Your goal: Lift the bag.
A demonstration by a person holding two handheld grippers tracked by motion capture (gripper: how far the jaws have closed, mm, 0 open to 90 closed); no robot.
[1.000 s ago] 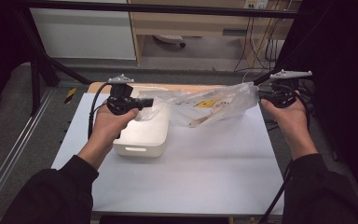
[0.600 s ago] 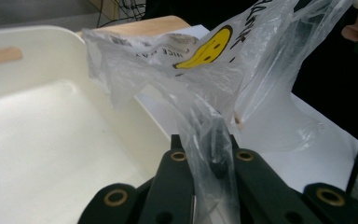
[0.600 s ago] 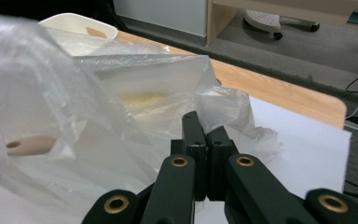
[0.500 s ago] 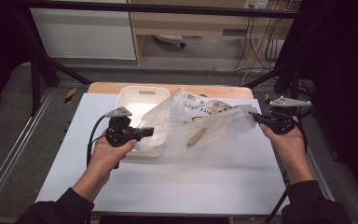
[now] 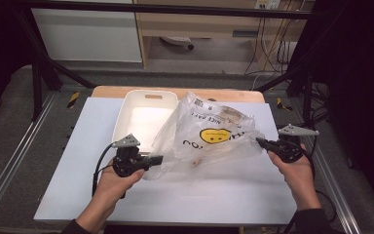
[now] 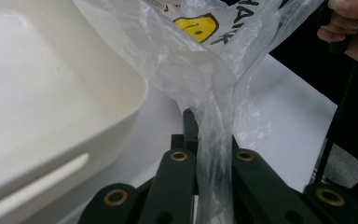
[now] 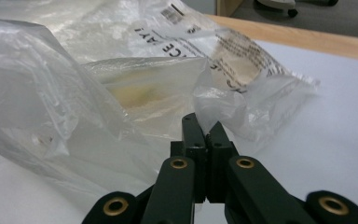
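A person's left claw [image 5: 157, 158] pinches the near-left edge of a clear plastic bag [image 5: 209, 134] printed with a yellow smiley face, film bunched between its pressed-together jaws. On the bag's right, the right claw [image 5: 262, 142] is clamped on a twisted corner of the film. The bag hangs stretched between both claws just above the white worktop [image 5: 214, 195], something pale inside it. Beyond the bag's left side sits a cream tray [image 5: 141, 117], which the bag partly overlaps.
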